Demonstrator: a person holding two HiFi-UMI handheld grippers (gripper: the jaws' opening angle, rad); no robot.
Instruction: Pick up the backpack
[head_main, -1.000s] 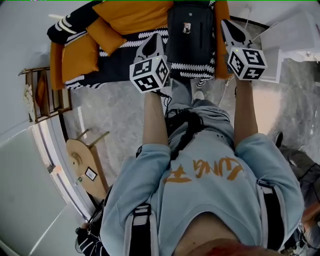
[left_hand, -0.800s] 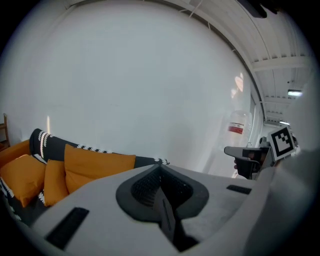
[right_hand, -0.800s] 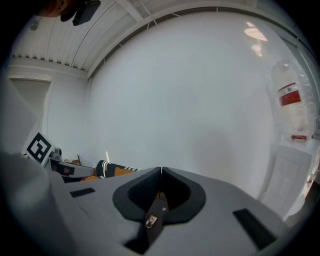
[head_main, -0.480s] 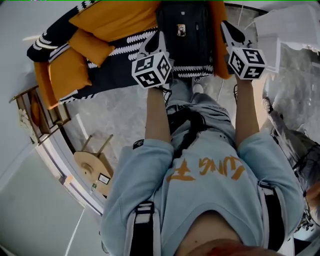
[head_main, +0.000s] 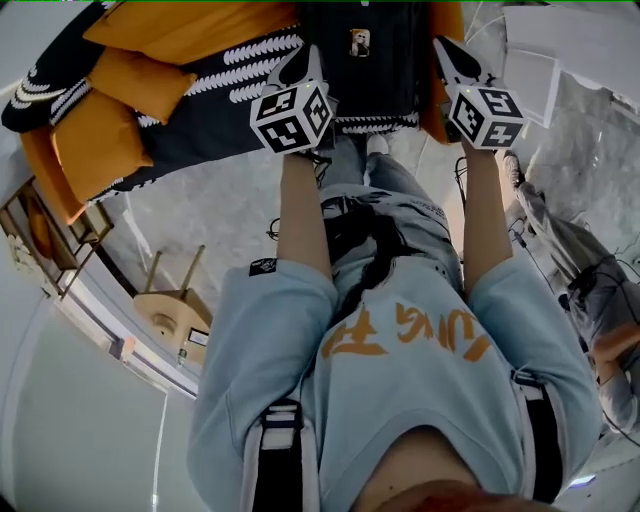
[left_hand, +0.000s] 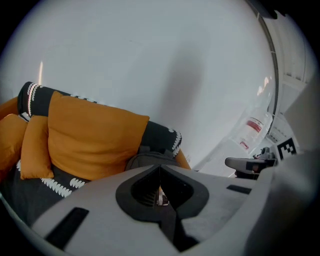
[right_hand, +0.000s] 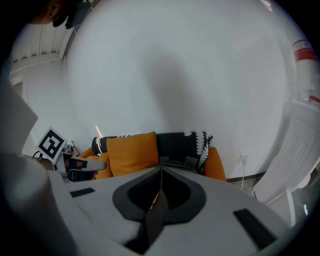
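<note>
Approach step, nothing grasped yet. The backpack (head_main: 365, 60) is sitting on the sofa (head_main: 190, 140), framed between both grippers in the head view. The left gripper (head_main: 307, 62) and right gripper (head_main: 446, 50) are hovering beside it, jaws pressed together and holding nothing. The next move is likely calling for opening the jaws and reaching for a strap or top handle.

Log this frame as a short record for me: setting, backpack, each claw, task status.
setting: orange sofa with a black patterned throw and orange cushions
backpack: black, on the sofa, between the two claws in the head view
left claw: shut, nothing between its jaws
right claw: shut, nothing between its jaws
task status: backpack not yet gripped
</note>
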